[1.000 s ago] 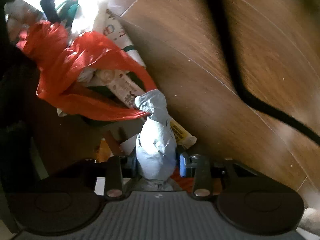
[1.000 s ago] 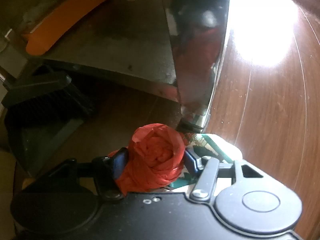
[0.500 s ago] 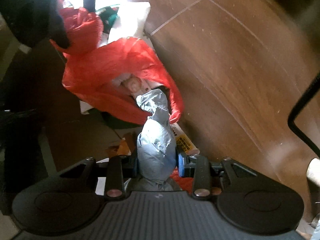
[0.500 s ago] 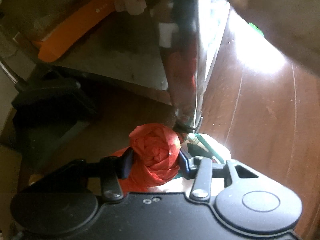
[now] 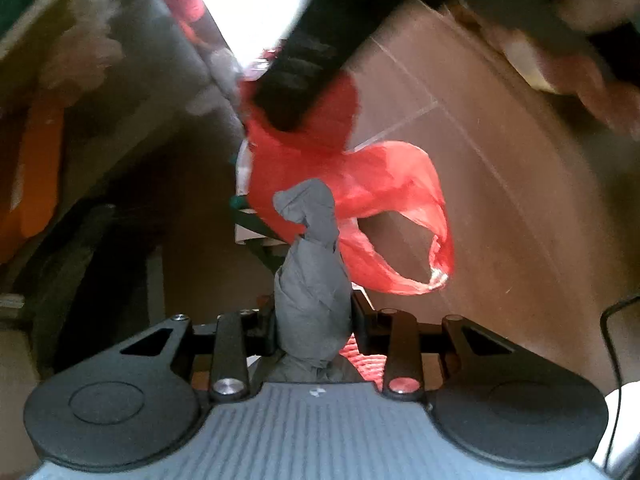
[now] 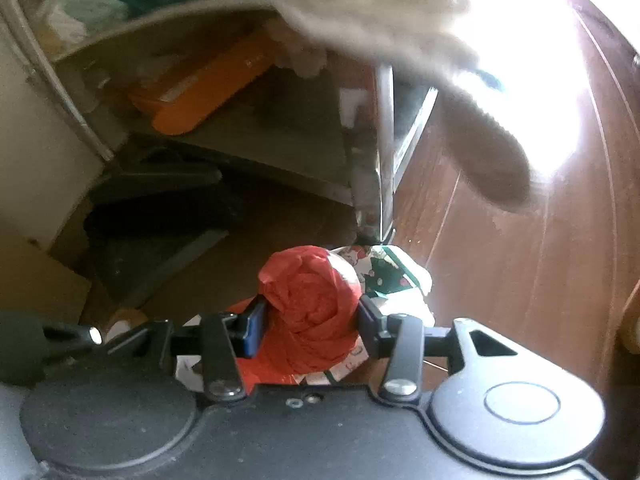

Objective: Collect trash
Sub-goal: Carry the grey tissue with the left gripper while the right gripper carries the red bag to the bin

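The red plastic bag (image 5: 360,184) is the trash bag, and both grippers hold a part of it above the wooden floor (image 5: 520,200). In the left wrist view the bag hangs in the air in front of the camera, with one loose red handle loop (image 5: 432,256) that curls to the right. Behind the bag some white and green packaging (image 5: 240,216) shows at its left edge.

The left gripper (image 5: 314,320) has a twisted grey wad (image 5: 312,272) between its two fingers. The pads press on it from both sides, so the jaws stand only a little apart, closed on the wad. The wad stands upright and its top reaches in front of the red bag.

The right gripper (image 6: 308,320) grips a rolled red bunch (image 6: 310,308) of the bag. Its jaws have just been closing, and the bunch sits tightly between the blue pads (image 6: 254,330). Just behind the bunch lies printed paper trash (image 6: 384,276) in white, green and red.

Further out, in the right wrist view, a shiny metal cabinet corner (image 6: 380,168) stands on the floor. An orange flat object (image 6: 208,88) lies on a surface to the left. A dark dustpan (image 6: 160,216) is below it. A blurred light sleeve (image 6: 400,20) crosses the top of the view, next to strong sun glare.
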